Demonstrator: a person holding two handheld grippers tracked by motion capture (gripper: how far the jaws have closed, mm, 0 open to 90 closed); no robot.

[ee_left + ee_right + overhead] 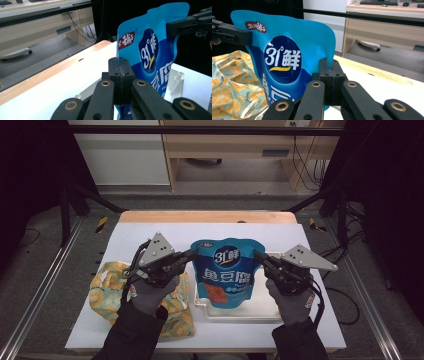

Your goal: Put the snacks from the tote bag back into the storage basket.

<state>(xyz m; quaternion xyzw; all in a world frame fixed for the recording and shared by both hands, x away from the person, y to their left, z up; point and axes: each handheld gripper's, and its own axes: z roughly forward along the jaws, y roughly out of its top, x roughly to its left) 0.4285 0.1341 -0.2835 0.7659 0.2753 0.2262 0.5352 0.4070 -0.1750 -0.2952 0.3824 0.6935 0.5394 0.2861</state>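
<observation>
Left gripper (192,254) pinching the left edge of a blue snack bag (227,272), right gripper (258,255) clamping its right edge, bag hanging upright over a white tray (270,312), orange-patterned bag (107,292) lying beside it on the table (310,232)

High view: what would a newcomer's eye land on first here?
The bright blue snack pouch, held upright at table centre over a white tray, pinched on each side edge by the left gripper and right gripper. Next, the orange-patterned bag lying at the table's left.
</observation>
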